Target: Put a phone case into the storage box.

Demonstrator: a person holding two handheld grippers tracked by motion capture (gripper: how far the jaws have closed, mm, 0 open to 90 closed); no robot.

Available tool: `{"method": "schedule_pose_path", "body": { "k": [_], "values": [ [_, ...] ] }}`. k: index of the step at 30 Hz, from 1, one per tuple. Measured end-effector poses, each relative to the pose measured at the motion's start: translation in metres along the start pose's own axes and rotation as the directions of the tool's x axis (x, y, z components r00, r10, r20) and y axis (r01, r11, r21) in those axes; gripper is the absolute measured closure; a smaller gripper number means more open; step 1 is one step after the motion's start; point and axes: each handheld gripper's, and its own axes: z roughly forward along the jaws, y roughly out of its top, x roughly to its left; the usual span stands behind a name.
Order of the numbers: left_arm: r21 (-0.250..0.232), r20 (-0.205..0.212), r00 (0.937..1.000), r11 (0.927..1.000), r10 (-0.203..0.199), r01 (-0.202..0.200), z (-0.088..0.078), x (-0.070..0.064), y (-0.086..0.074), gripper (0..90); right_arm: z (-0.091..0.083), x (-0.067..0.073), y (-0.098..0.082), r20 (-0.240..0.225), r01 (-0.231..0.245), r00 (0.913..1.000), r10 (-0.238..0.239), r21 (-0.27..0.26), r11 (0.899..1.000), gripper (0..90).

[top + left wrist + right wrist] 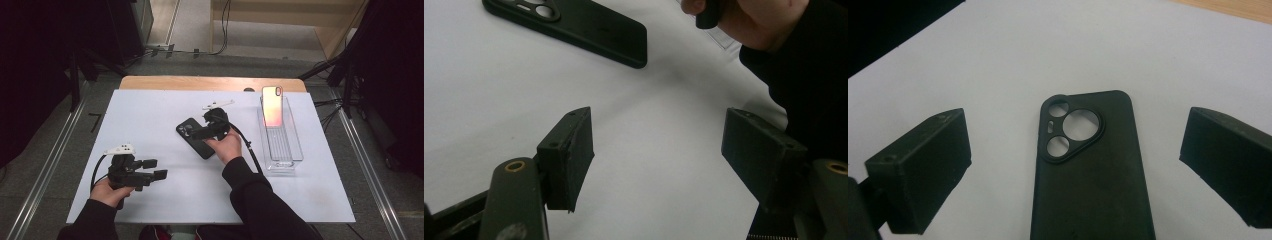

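A black phone case (199, 142) lies flat on the white table sheet (150, 115), back up, with its round camera cut-outs showing. My right gripper (196, 132) hovers over the case's camera end, pointing left. In the right gripper view the case (1093, 185) lies between the wide-apart jaws of the open right gripper (1078, 130), untouched. My left gripper (156, 168) is near the front left of the table, open and empty, pointing right. From the left gripper (659, 125) the case (584, 25) lies farther off, by the other hand (754, 20).
A clear plastic tray (287, 150) stands at the right of the table. A pink-gold phone case (272, 106) leans upright at its far end. The table's wooden far edge (200, 82) shows beyond the sheet. Floor rails run along both sides.
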Motion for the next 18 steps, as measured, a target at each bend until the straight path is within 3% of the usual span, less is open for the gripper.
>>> {"method": "schedule_pose_path", "body": {
  "k": [18],
  "values": [
    [0.003,-0.001,1.0000,1.0000,0.001,-0.001,0.000,0.000,0.000,29.0,0.014,-0.006,-0.019,0.009,0.005,0.9999,-0.005,0.005,1.000,0.0]
  ]
}}
